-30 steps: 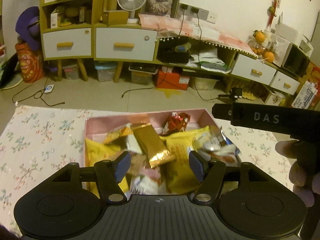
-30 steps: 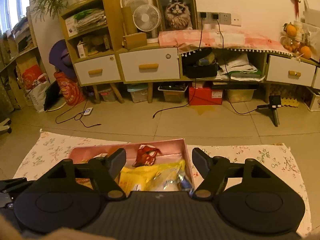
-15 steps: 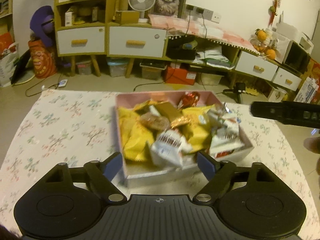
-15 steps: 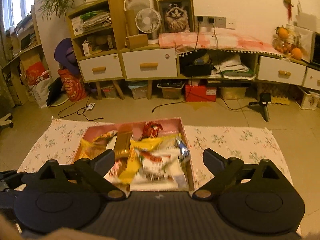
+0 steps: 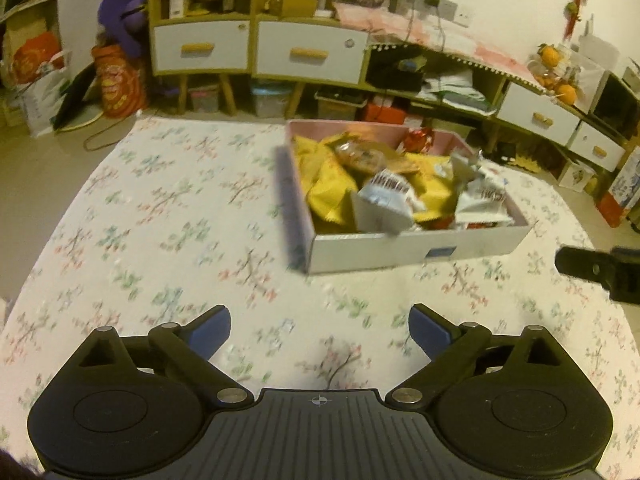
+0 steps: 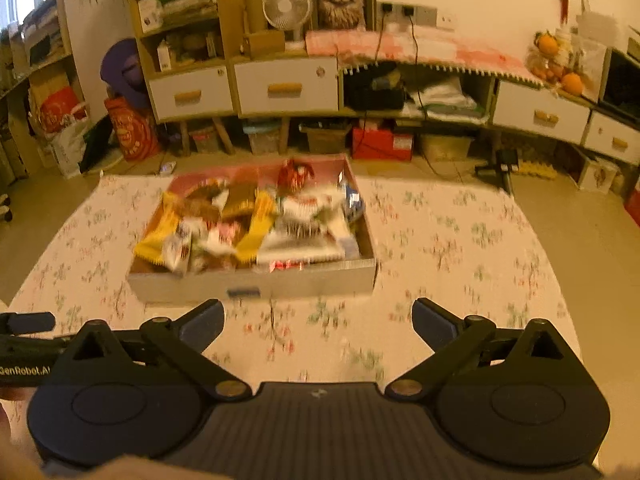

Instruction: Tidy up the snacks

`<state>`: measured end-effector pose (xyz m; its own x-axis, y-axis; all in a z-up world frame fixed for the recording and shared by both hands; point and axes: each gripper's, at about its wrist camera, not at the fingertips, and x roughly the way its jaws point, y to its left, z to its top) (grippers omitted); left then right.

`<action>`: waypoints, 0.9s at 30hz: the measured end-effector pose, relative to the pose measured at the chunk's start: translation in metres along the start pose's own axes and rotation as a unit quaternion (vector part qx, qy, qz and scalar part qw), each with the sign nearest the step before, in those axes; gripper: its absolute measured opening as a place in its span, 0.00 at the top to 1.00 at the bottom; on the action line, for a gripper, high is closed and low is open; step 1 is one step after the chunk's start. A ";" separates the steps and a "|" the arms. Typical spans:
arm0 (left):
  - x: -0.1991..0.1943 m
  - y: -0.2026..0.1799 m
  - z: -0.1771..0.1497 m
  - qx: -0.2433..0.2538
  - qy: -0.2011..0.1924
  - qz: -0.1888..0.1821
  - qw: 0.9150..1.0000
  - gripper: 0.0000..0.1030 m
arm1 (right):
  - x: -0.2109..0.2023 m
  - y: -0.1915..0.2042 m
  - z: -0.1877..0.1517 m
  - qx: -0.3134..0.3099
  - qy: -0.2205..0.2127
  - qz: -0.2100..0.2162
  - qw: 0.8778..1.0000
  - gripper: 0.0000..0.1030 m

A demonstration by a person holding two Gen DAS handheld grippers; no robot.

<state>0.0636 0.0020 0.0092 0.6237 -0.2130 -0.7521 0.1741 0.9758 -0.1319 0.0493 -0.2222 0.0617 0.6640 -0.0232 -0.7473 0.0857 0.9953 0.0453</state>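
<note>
Left wrist view: left gripper (image 5: 319,330) jaws opening, spread wide, nothing between them, only the floral tablecloth (image 5: 168,216) under them. Snack box (image 5: 404,246), pink inside, white outside, sits far right of the gripper and is piled with packets: yellow packets (image 5: 326,188) on the left, a white packet (image 5: 386,200) near the front wall, a red wrapper (image 5: 418,140) at the far wall. Packets look light, crinkly and slippery, contents probably crushable; best pinched by a sealed edge or across the flat, gently. Tip of the other gripper pokes in at the right edge. Right wrist view: right gripper (image 6: 318,320) jaws also opening, wide apart, empty, above bare cloth just near of the box (image 6: 256,282). Same heap, blurred: a gold-brown packet (image 6: 240,200) mid-far, a large white packet (image 6: 300,248) at near right. Packets overlap, so lifting one likely drags its neighbours; the box walls limit side approach. Cabinets, a fan (image 6: 286,6) and floor clutter are well apart, not in the way.
</note>
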 end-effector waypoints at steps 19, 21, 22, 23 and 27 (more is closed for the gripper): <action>-0.030 -0.006 -0.017 0.031 0.017 0.017 0.999 0.01 | -0.022 0.008 -0.037 0.009 0.041 -0.004 0.999 0.00; -0.032 -0.006 -0.017 0.036 0.015 0.024 0.999 0.01 | -0.023 0.010 -0.035 0.001 0.033 -0.011 0.999 0.00; -0.032 -0.007 -0.017 0.041 0.014 0.027 0.999 0.01 | -0.024 0.012 -0.035 -0.003 0.029 -0.016 0.999 0.00; -0.032 -0.008 -0.017 0.045 0.012 0.031 0.998 0.01 | -0.024 0.012 -0.034 -0.006 0.026 -0.019 0.999 0.00; -0.033 -0.011 -0.020 0.058 0.013 0.046 0.997 0.00 | -0.021 0.014 -0.032 -0.012 0.021 -0.024 0.999 0.00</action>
<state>0.0262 -0.0004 0.0221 0.6218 -0.1193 -0.7740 0.2047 0.9787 0.0135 0.0123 -0.2051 0.0570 0.6283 -0.0676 -0.7750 0.0994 0.9950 -0.0062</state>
